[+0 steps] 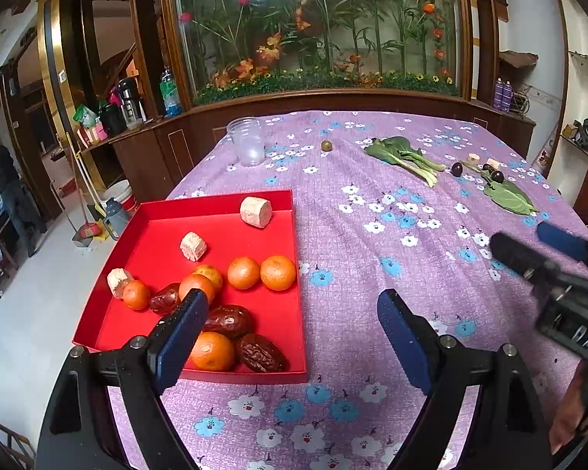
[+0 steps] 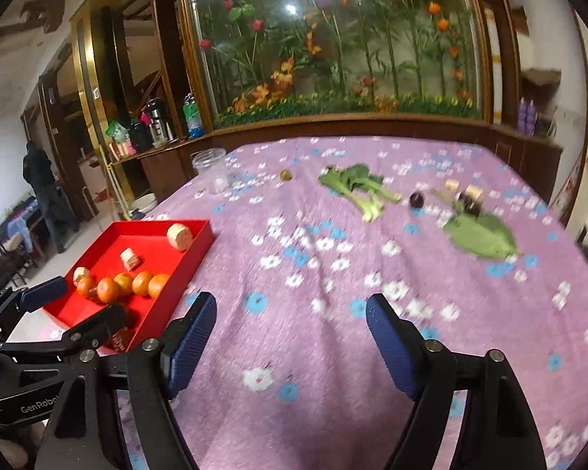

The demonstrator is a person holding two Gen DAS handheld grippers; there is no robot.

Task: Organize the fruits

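Hovering w/ jaws wide, empty: left gripper (image 1: 294,337) over red tray (image 1: 168,211), right gripper (image 2: 292,337) over tablecloth (image 2: 372,235).

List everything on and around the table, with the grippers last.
tray: one, red, table's left edge
oranges: six, orange, in tray
dates: four, dark brown, in tray
pale chunks: three, cream, in tray
jar: one, clear, far left
small round fruit: one, olive, far centre
leafy greens: one bunch, green, far right
dark fruits: about three, purple, beside a leaf
tablecloth: purple, floral
left gripper: open, empty
right gripper: open, empty
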